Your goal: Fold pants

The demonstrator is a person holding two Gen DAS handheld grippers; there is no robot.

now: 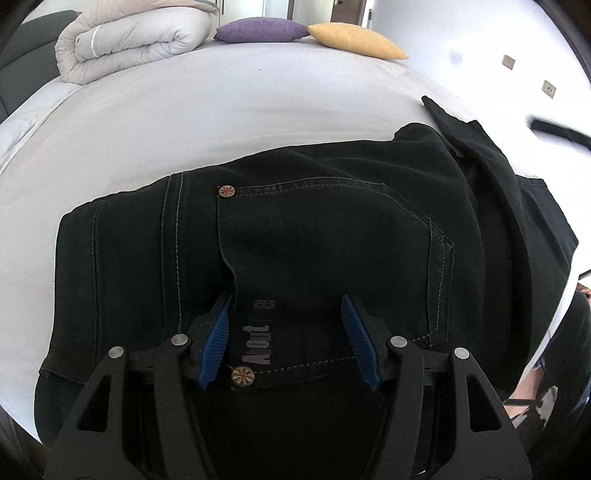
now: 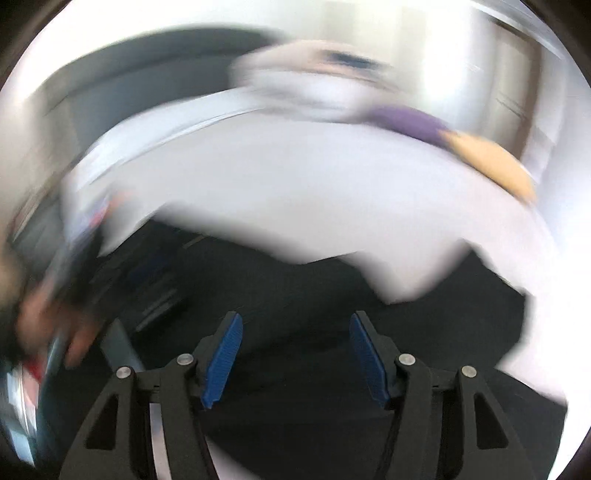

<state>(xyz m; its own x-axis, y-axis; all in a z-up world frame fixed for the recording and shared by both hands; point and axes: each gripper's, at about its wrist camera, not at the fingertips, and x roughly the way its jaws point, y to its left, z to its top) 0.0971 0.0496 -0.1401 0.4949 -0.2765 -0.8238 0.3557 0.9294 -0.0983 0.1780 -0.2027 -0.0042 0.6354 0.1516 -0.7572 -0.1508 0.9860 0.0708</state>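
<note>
Black jeans [image 1: 314, 229] lie folded on a white bed [image 1: 221, 110], back pocket and two flag-pattern rivets facing up. My left gripper [image 1: 288, 301] is open, its blue pads [image 1: 216, 343] spread just above the pocket near the waistband, holding nothing. The right wrist view is heavily motion-blurred. There my right gripper [image 2: 295, 321] is open and empty above the dark jeans [image 2: 295, 288], with white bed [image 2: 295, 184] beyond. A trouser leg end [image 1: 480, 155] lies at the right of the left wrist view.
A rolled grey duvet [image 1: 129, 40] sits at the bed's far left. A purple cushion [image 1: 262, 29] and a yellow cushion [image 1: 354, 38] lie at the far edge. The blurred left gripper and hand [image 2: 55, 302] show at the left of the right wrist view.
</note>
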